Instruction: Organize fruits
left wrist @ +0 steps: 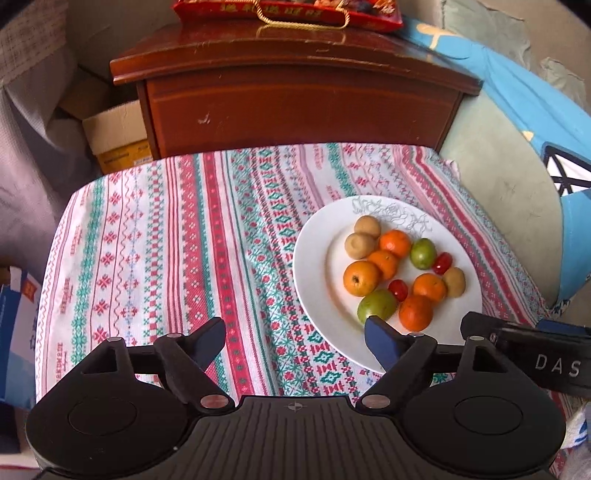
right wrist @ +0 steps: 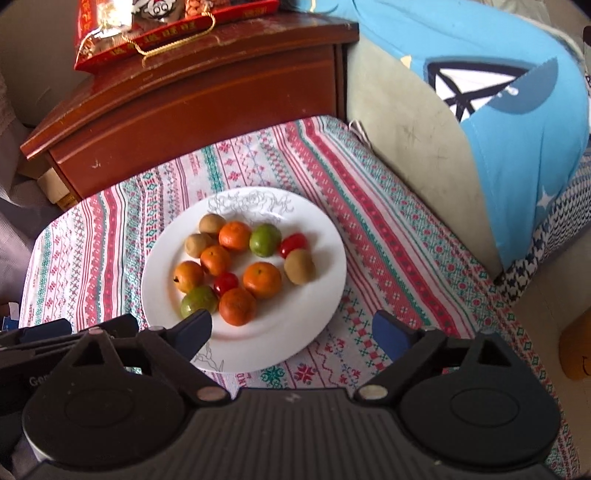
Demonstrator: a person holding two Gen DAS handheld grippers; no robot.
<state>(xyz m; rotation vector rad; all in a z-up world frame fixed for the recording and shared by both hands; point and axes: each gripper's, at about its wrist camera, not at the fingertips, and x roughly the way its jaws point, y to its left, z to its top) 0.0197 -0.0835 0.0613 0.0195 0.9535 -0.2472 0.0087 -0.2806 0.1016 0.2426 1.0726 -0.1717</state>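
A white plate [left wrist: 317,266] [right wrist: 325,258] on a patterned cloth carries several small fruits: orange mandarins [left wrist: 361,277] [right wrist: 262,279], green fruits [left wrist: 376,305] [right wrist: 265,239], brown kiwis [left wrist: 360,245] [right wrist: 300,266] and red cherry tomatoes [left wrist: 398,290] [right wrist: 225,282]. My left gripper [left wrist: 295,345] hovers open over the cloth, left of the plate's near rim, with nothing between its fingers. My right gripper [right wrist: 293,334] stands open over the plate's near edge, empty too. Its body shows at the right of the left wrist view.
The striped tablecloth [left wrist: 166,258] [right wrist: 388,240] covers a small table. Behind it stands a brown wooden cabinet [left wrist: 295,92] [right wrist: 192,103] with a red gift box [left wrist: 288,11] [right wrist: 166,33] on top. A blue cushion [right wrist: 498,92] lies to the right, cardboard boxes [left wrist: 118,136] to the left.
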